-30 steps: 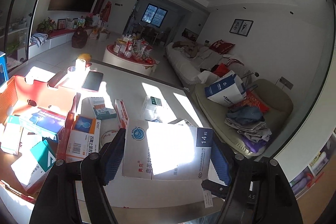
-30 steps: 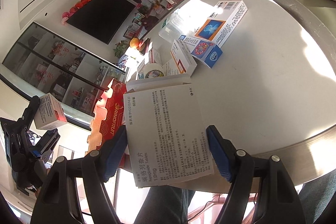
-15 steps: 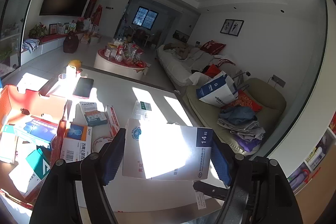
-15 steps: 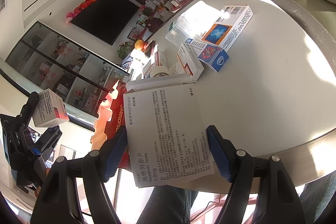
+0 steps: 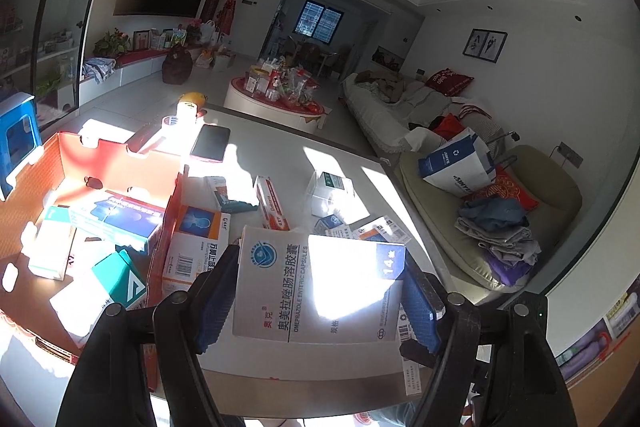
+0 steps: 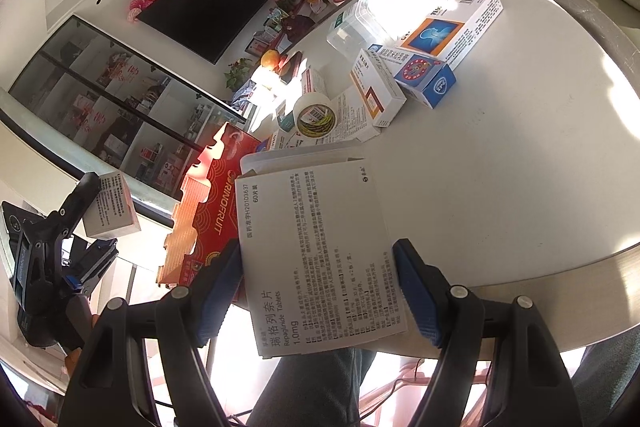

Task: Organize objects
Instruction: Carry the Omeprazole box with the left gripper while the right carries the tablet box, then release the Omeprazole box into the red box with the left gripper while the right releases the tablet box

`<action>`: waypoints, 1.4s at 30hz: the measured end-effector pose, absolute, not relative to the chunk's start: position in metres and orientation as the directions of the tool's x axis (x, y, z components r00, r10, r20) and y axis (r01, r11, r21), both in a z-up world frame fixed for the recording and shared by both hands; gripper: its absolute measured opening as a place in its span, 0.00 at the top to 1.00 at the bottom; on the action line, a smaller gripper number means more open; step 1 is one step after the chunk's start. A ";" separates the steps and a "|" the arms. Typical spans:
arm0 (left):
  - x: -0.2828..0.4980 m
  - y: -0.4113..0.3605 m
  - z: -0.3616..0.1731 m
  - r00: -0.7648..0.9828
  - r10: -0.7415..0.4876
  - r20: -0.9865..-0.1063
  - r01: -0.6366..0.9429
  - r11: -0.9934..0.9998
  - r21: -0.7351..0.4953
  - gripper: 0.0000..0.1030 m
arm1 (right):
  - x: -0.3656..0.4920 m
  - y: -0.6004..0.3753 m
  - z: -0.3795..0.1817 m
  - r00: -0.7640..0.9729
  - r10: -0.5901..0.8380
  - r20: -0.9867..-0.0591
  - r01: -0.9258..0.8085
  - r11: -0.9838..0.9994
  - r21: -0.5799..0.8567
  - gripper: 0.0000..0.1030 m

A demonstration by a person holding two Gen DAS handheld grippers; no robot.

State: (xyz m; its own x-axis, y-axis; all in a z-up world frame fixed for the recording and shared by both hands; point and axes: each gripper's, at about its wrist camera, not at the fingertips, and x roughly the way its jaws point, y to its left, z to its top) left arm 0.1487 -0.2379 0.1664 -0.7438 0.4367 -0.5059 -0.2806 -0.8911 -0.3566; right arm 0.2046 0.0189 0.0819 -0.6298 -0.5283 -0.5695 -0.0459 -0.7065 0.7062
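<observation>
- Left gripper: blue pads pressed against both side edges of a white omeprazole capsule box, held flat above the near part of the white table
- Right gripper: pads closed on a white repaglinide tablet box, printed back face up, held over the table's near edge
- Red cardboard tray: on the table's left side, with several medicine boxes inside
- Loose items: orange-and-white box, tape roll and black phone lie on the table beyond the held boxes
</observation>
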 end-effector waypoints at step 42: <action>0.128 -0.327 0.161 -0.827 0.109 -0.551 -0.033 -0.989 -0.146 0.24 | 0.145 -0.051 0.125 -0.545 -0.629 -0.554 0.144 -0.722 0.677 0.27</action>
